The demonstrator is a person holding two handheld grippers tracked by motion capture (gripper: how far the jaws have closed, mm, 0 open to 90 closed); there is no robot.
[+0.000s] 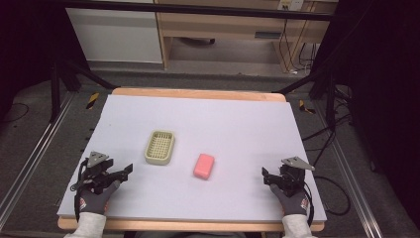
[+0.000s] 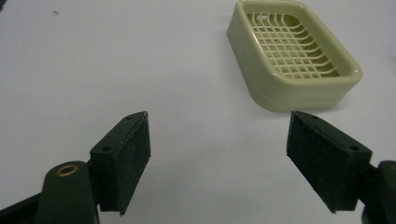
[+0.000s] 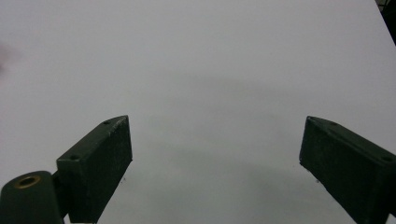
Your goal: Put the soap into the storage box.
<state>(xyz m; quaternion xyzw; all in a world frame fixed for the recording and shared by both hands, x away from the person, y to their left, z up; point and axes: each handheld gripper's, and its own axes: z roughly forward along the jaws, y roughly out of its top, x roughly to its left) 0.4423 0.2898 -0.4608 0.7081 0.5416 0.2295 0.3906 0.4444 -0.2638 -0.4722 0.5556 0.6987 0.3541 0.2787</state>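
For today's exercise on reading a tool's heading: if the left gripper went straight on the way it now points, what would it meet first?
Probably the soap dish. The left gripper has open jaws, and the dish lies ahead, a little right of the centre line, so it might only clip the near corner. Depth is hard to judge.

place: a lab or recording room
table: a wooden table (image 1: 198,92) with a pale cover, set alone on grey carpet (image 1: 34,148)
frame: black struts (image 1: 62,74) and floor rails (image 1: 27,166) around it
cables: loose leads (image 1: 297,54) by the wooden furniture (image 1: 223,27) behind
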